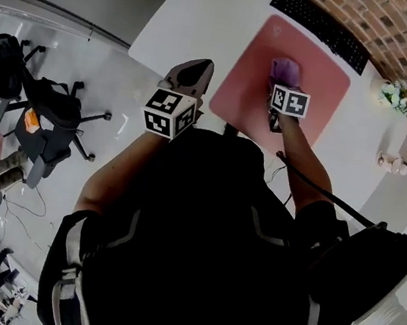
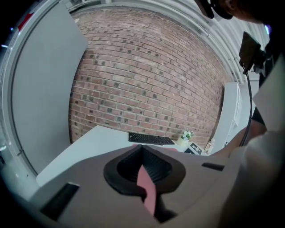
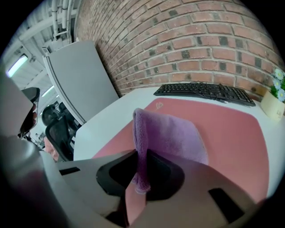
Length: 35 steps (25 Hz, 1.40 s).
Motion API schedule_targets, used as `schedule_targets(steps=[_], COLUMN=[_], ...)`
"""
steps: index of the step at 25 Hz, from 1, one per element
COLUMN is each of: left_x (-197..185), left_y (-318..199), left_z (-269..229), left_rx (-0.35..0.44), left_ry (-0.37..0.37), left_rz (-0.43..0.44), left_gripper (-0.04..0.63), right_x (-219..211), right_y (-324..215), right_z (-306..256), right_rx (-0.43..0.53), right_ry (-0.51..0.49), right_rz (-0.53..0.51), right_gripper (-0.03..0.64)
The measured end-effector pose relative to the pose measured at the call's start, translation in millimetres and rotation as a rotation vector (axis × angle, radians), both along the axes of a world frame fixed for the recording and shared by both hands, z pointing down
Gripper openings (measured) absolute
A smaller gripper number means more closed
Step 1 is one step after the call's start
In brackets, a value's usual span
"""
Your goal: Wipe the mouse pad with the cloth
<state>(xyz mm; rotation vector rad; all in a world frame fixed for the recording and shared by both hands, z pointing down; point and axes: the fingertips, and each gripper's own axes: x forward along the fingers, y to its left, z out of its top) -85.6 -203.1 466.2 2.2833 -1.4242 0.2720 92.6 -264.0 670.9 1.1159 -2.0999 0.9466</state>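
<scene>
Gripping one edge of the purple cloth (image 3: 171,136), the right gripper (image 3: 141,153) has its jaws pressed together on the fabric. The pinched fold stands upright between them and a short end hangs down behind the tips. The rest of the cloth lies spread flat on the pink mouse pad (image 3: 231,133), ahead of the jaws and toward the black keyboard (image 3: 200,91). In the head view the cloth sits on the middle of the pad, nearer its keyboard side, with the gripper's marker cube just behind it.

The left gripper (image 2: 142,149) is held above the near left edge of the white desk (image 2: 84,147), just off the pad's near left corner and apart from the cloth. Its jaws meet at the tips with nothing clamped between them. A thin pink sliver shows in the slit behind the tips, and this is probably the mouse pad seen through the gap, though its view is too tight to be sure.

The keyboard lies along the far side of the pad, close to the brick wall (image 3: 187,44). A small potted plant (image 1: 395,95) stands on the desk beyond the pad's right end.
</scene>
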Motion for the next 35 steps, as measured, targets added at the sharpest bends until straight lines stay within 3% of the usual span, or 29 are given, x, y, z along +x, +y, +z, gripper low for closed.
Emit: schedule_targets(steps=[4,9,16,25,30,35], left_x=[-13,-26,-42,-50,-44,-25], left_y=[6,11,15,20,15,1], left_z=[1,-1,-3,-3,0,1], left_rx=[-0.005,0.003,0.006,-0.003,-0.017,-0.018], left_ry=[-0.028,0.013,-0.005,-0.006,0.003,0.011], left_rz=[-0.034,-0.067,-0.106,-0.092,-0.066,0.021], left_gripper=[0.005,0.005,0.005,0.005,0.005,0.005], right_x=[-19,-48,-90,-137,-135,-89], right_y=[-6,-14,-18,-20,-36,-52], right_z=[0,-2,-4,-18,-55,-104], right_rx=[-0.004,-0.004,-0.014,0.009,0.083,0.2], right_ry=[-0.006,-0.032,-0.068,-0.116,-0.202,-0.23], right_rz=[-0.044,-0.079,-0.147,-0.186,-0.152,-0.053], right_gripper=[0.054,0.054,0.054,0.054,0.054,0.054])
